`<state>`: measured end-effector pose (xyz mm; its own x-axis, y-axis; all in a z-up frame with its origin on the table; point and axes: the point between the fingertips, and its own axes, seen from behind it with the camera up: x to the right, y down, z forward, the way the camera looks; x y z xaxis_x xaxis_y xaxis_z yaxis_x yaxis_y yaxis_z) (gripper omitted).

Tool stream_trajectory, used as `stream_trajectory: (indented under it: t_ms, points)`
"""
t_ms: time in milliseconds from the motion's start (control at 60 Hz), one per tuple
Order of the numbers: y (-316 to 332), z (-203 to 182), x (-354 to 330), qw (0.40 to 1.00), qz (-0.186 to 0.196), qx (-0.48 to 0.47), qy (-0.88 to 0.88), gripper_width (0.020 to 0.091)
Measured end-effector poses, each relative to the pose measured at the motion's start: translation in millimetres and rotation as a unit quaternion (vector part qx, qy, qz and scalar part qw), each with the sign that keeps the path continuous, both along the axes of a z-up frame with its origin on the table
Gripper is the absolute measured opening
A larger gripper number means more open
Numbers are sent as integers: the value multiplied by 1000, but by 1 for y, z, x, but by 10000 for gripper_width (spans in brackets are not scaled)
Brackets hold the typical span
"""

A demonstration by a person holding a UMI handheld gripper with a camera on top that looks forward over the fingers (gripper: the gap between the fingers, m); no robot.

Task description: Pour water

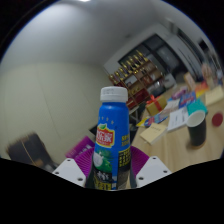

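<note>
- We have the bottle (112, 135) upright between our gripper's (112, 172) two fingers, its blue label just above the fingertips and its white cap (113, 94) on top; the view is tilted, so the room leans behind it.
- Our jaws look closed on the bottle: both purple pads (79, 152) sit against its sides. The contact line is low and partly hidden, so we say "gripping" with some caution.
- The cap appears to be on. If it is, tipping the bottle pours nothing, and we judge that the first snag: someone has to unscrew it, and one gripper cannot do that alone.
- The likely target is the dark cup (196, 118) far to the right on the wooden table (175, 145), well apart from the bottle. Carrying the bottle that far on a low hold risks it pivoting between the pads.
- A smooth plastic body with a glossy label could slip downward once we tilt it, more so if it is full and heavy at the base.
- Squeezing harder to stop a slip could dent a thin bottle and, with the cap off, push water out early.
- Colourful clutter (160, 105) sits on the table near the cup; a wide swing could knock it, or tip the cup.
- The cup's mouth looks small from here, so a fast tilt could send water onto the table.
</note>
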<state>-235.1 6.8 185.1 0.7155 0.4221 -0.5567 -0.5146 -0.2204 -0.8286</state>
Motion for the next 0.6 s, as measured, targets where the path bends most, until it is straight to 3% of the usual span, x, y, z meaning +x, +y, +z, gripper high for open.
stream_trajectory:
  t_ms: [117, 217, 267, 300, 317, 400, 600]
  points:
    - [14, 27, 22, 973, 65, -76, 209, 506]
    - [51, 20, 53, 908, 108, -154, 374, 505]
    - [21, 36, 36, 878, 112, -182, 429, 506]
    - [35, 13, 56, 862, 123, -194, 452, 508]
    - [20, 27, 41, 853, 120, -202, 466, 504]
    - [31, 6, 63, 812, 137, -226, 520, 505]
    - [7, 35, 75, 758, 148, -209, 600, 503]
